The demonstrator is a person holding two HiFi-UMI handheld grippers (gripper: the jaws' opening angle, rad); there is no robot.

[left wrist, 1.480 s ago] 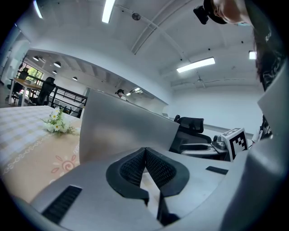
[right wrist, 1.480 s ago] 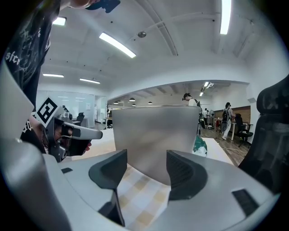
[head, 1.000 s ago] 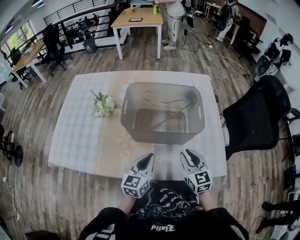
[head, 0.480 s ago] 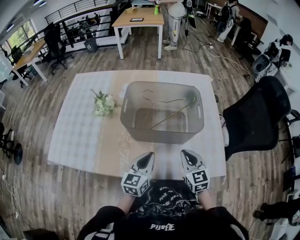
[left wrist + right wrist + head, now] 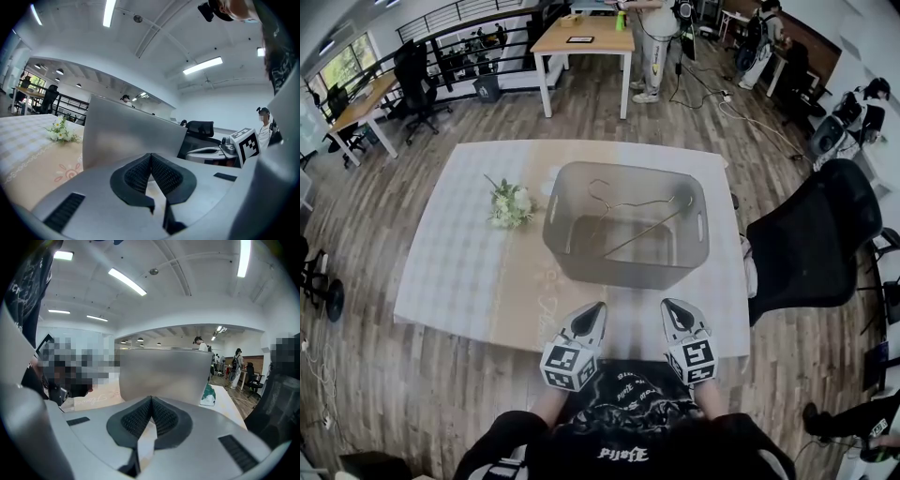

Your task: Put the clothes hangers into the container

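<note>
Tabletop (image 5: 450,272) noted as pale and checked, with a tan strip down the middle, standing on a wood-plank floor.

At the near edge, both tools are held side by side and apart from each other, tips pointed toward the far side. The left gripper (image 5: 598,308) is clenched: in its own view the ribbed pads (image 5: 140,174) are seen meeting at the tips, with nothing between them. The right gripper (image 5: 667,305) is likewise clenched and empty (its pads (image 5: 163,417) are seen pressed together in its own view).

Just beyond the tips, the grey container (image 5: 619,267) is seen resting on the table, well clear of both tools. Thin gold hangers (image 5: 630,212) are found lying inside it, slanted across the bottom, one hook raised toward the far left wall; their count could not be settled.

A small bunch of white flowers (image 5: 510,203) is noted on the table left of the container, near but not touching. A black office chair (image 5: 811,234) is seen off the right edge. Farther back, a wooden desk (image 5: 581,39) is visible.
</note>
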